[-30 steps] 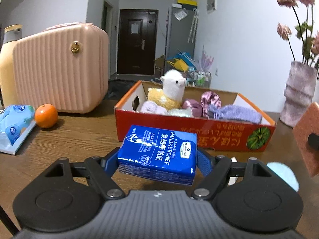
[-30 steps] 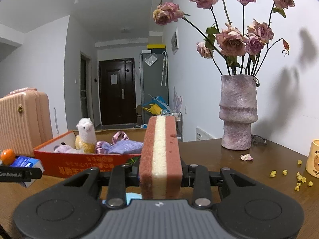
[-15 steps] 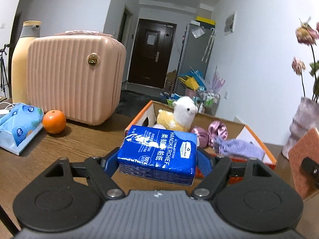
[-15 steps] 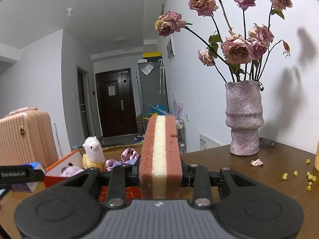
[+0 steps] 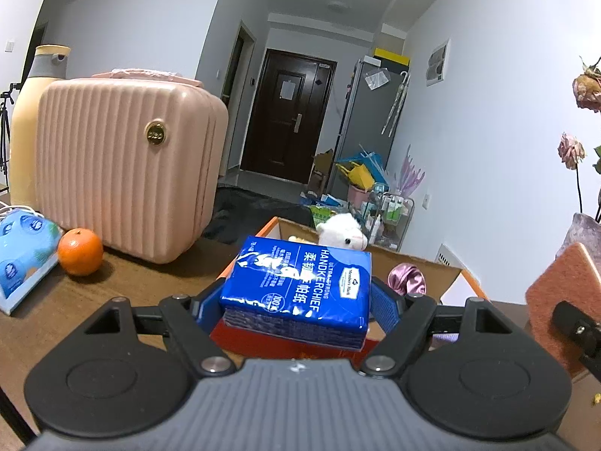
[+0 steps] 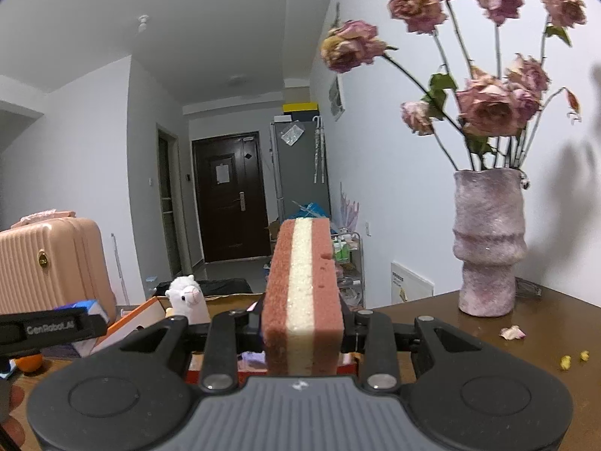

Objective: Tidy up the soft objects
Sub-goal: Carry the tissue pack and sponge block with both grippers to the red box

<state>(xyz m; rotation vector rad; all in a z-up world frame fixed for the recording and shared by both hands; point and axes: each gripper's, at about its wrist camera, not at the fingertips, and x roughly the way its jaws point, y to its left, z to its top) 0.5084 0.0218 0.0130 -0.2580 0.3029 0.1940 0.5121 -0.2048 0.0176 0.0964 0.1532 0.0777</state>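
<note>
A: Left tongs (image 5: 296, 300) clamp the glossy blue handkerchief pack (image 5: 296, 285) above the orange cardboard box (image 5: 456, 276).

B: Slippery. Right tongs (image 6: 302, 332) squeeze the pink-and-cream sponge (image 6: 302, 300), probably light and springy.

Left gripper (image 5: 296, 300): jaws set wide, pads pressed on both sides of a tissue pack (image 5: 296, 287) lying flat between them.
Right gripper (image 6: 303, 327): jaws drawn in close, clamping a sponge (image 6: 303, 300) that stands on edge between the fingers.
</note>
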